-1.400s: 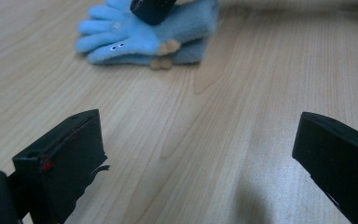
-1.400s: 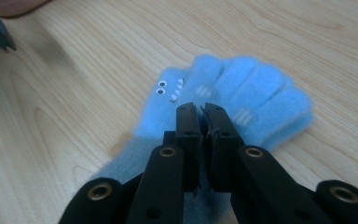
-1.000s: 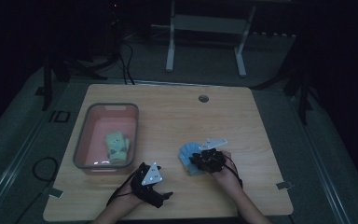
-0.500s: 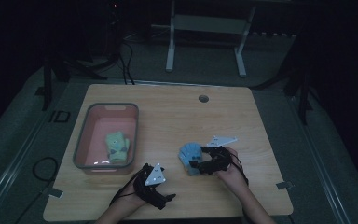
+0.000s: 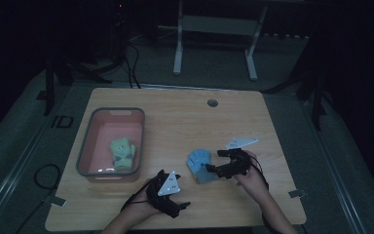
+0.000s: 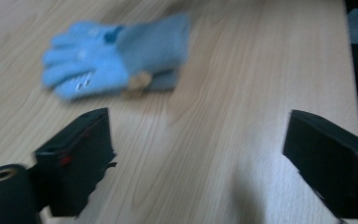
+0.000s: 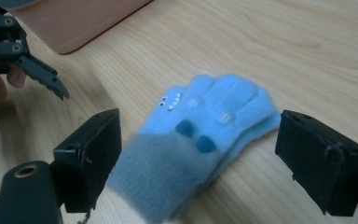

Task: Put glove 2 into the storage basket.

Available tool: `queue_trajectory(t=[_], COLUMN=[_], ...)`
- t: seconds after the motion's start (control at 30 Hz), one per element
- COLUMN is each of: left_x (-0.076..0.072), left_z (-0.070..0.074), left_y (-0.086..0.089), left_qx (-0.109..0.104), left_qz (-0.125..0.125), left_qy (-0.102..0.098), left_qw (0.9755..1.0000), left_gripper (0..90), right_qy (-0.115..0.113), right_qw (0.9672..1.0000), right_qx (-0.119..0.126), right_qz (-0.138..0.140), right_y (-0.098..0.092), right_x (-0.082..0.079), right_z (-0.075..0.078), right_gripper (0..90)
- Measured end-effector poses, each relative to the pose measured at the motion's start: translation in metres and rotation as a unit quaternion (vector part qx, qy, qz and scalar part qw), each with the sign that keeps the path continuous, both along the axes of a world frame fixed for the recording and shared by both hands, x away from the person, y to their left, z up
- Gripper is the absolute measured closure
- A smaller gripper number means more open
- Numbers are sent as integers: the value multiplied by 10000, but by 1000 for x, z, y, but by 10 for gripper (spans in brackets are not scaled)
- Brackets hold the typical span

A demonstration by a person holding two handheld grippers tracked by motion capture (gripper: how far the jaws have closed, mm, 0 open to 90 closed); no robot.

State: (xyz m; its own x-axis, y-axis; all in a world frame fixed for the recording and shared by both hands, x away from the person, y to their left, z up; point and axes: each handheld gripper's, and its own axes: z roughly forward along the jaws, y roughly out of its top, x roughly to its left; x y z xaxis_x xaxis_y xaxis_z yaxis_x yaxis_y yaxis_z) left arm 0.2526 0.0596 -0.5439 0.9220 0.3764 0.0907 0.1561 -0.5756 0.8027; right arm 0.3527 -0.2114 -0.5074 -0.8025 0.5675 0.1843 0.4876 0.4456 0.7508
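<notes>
A pair of light blue gloves [image 5: 198, 164] with grey cuffs lies flat on the wooden table [image 5: 185, 122]. My right gripper [image 5: 214, 160] is just to its right. Its jaws have just been opening and now stand open, with the gloves [image 7: 200, 135] lying between them, the pads clear of the fabric. My left gripper [image 5: 184, 192] sits near the table's front edge. Its jaws have just been closing a little but stand open over bare wood [image 6: 198, 126], and the gloves [image 6: 116, 56] lie ahead of them. A green pair of gloves [image 5: 122, 153] lies in the pink bin [image 5: 85, 146].
The pink bin occupies the table's left side, and its corner [image 7: 74, 23] appears in the right gripper view beside the left gripper's jaw [image 7: 42, 74]. A round hole [image 5: 213, 103] sits near the far edge. A metal stand [image 5: 214, 44] is on the floor beyond the table.
My right gripper's jaws have gone from nearly shut on the blue gloves to wide open, and it has drawn back a little to the right. The gloves stay on the table. The left gripper has barely moved.
</notes>
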Motion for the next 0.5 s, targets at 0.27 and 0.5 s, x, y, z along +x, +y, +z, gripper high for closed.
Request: queue_trajectory(t=[0.27,0.5], left_x=[16,23], left_z=[7,13], left_y=[-14,-36], left_qx=[69,191], left_qz=[-89,-370], left_qy=[-119,-319], left_qw=[9999,9986], left_gripper=[138,168], right_qy=[198,236], right_qw=[9998,9992], right_qx=[64,187], right_qz=[-56,-259], right_y=[-8,-8], right_x=[7,18], right_z=[5,6], right_gripper=[142,143])
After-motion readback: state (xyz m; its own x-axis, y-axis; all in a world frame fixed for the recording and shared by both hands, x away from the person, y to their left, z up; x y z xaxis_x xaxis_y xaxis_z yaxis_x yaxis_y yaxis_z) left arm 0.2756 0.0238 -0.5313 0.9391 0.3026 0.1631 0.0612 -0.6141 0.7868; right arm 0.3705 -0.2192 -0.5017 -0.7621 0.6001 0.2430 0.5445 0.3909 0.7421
